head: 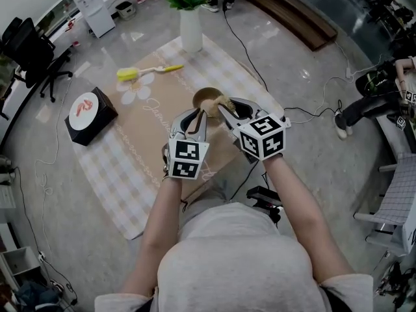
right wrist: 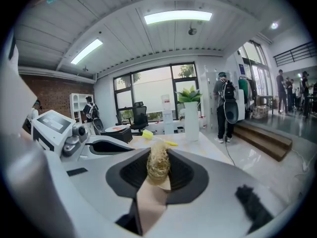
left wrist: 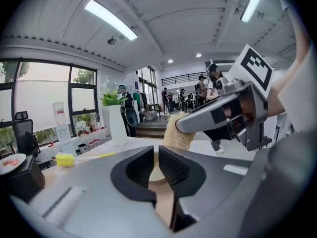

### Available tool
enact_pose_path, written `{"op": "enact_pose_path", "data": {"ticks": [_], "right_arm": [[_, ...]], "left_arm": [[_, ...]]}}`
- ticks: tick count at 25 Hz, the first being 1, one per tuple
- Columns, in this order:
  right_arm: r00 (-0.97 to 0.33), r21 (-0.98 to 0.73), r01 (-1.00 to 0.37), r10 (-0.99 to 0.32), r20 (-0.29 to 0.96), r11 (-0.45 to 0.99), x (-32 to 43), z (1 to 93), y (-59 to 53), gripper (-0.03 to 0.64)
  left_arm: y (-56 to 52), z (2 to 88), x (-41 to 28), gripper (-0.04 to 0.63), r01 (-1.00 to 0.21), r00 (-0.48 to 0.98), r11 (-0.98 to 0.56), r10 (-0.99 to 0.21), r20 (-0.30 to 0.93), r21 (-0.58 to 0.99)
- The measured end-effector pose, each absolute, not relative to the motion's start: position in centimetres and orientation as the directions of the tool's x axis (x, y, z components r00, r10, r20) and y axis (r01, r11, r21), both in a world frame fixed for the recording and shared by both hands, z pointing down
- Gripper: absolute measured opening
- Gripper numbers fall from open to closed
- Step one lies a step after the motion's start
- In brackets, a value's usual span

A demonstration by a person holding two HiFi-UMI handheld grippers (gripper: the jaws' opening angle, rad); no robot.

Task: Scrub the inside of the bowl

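Step in hand: bowl secured, scrubber poised at the rim. Scrubbing judged not yet begun.

Left gripper point(head: 197, 118): jaws drawn in to a narrow slit, apparently pinching the near rim of the bowl point(head: 208, 98). Thin tan wall visible between the pads in the left gripper view.

Right gripper point(head: 225, 113): jaws clamped on a tuft of pale fibrous scrubber point(head: 225, 103), with the tuft standing out past the tips, just beside the bowl's right rim.

Bowl location: on the tabletop point(head: 130, 174), toward the right-hand edge but well inside it.

Next move:
- Lower the scrubber into the hollow of the bowl.
- Press against the inner wall and sweep round in circles.
- Keep the left grip firm against the push. With a hold on one side of the rim only, expect tipping or sliding otherwise.
- Guard against contact between the two sets of tips, now close together.

Room for moving:
- Open tabletop toward the near and left edges.
- Vase point(head: 190, 30) at the far corner, yellow brush point(head: 148, 71) beside the far left edge, black box point(head: 91, 117) at the left edge. All well apart from the bowl.
- Avoid driving the bowl toward the right-hand edge.
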State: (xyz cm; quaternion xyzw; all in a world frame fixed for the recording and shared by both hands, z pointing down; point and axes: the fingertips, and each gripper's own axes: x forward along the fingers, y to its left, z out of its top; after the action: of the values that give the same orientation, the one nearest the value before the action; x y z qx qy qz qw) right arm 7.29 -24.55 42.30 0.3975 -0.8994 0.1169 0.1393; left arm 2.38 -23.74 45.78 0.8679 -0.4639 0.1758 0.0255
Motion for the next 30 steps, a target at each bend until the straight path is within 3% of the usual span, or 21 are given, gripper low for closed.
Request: {"op": "enact_pose_path", "data": {"ticks": [2, 21, 30], "right_arm": [[-0.643, -0.100, -0.752, -0.690, 0.332, 0.652, 7.5, 41.9, -24.0, 0.097], [-0.576, -0.093, -0.816, -0.791, 0.205, 0.570, 8.1, 38.8, -20.2, 0.097], [-0.570, -0.074, -0.820, -0.796, 0.203, 0.568, 7.7, 38.6, -19.0, 0.097]], "left_arm": [[-23.4, 45.3, 2.3, 0.003, -0.823, 0.502, -0.557, -0.806, 0.314, -0.112], [-20.6, 40.2, 2.5, 0.003, -0.821, 0.543, -0.565, -0.818, 0.188, -0.083], [-19.7, 38.5, 2.3, 0.003, -0.824, 0.554, -0.564, -0.821, 0.137, -0.051]]}}
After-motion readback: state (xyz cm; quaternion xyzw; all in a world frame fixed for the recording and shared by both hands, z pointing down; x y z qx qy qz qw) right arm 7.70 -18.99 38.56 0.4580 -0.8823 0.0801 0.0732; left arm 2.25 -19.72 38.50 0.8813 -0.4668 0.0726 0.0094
